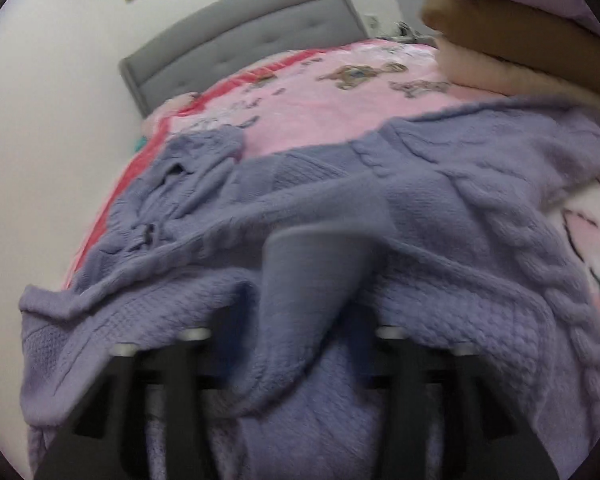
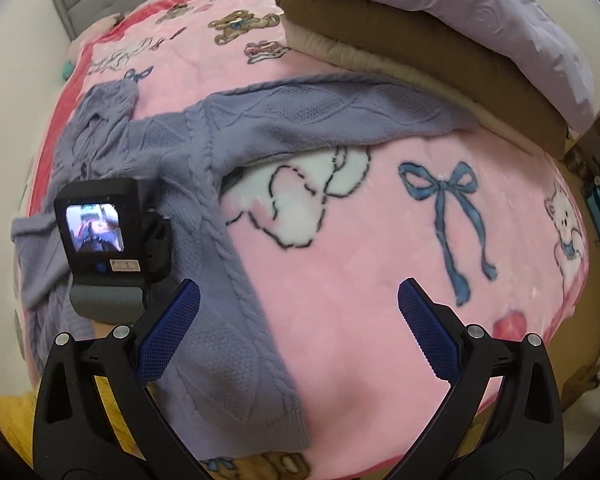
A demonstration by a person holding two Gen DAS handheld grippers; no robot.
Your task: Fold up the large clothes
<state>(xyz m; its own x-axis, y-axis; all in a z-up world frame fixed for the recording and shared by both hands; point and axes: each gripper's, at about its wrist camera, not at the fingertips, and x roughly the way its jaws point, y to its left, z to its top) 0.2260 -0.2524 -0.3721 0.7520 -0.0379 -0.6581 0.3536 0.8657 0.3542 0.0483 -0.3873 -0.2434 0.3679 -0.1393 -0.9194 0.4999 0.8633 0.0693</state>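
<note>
A lilac cable-knit sweater (image 1: 460,240) lies spread and rumpled across the bed. One sleeve (image 2: 340,104) stretches toward the stacked bedding. In the left wrist view the knit is draped over my left gripper (image 1: 296,332). A thick fold of it hangs between the two black arms and hides the fingertips. The arms stand well apart. In the right wrist view the left gripper's camera body (image 2: 100,232) sits on the sweater (image 2: 204,184). My right gripper (image 2: 300,300) hovers open over the pink blanket, with nothing between its blue pads (image 2: 168,340). Its left finger is above the sweater's hem.
The bed wears a pink blanket (image 2: 380,240) printed with teddy bears and a blue bow. Folded bedding in lilac, brown and beige (image 2: 440,32) is stacked at the upper right. A grey padded headboard (image 1: 240,32) stands against the white wall. Yellow cloth (image 2: 8,412) shows at the lower left.
</note>
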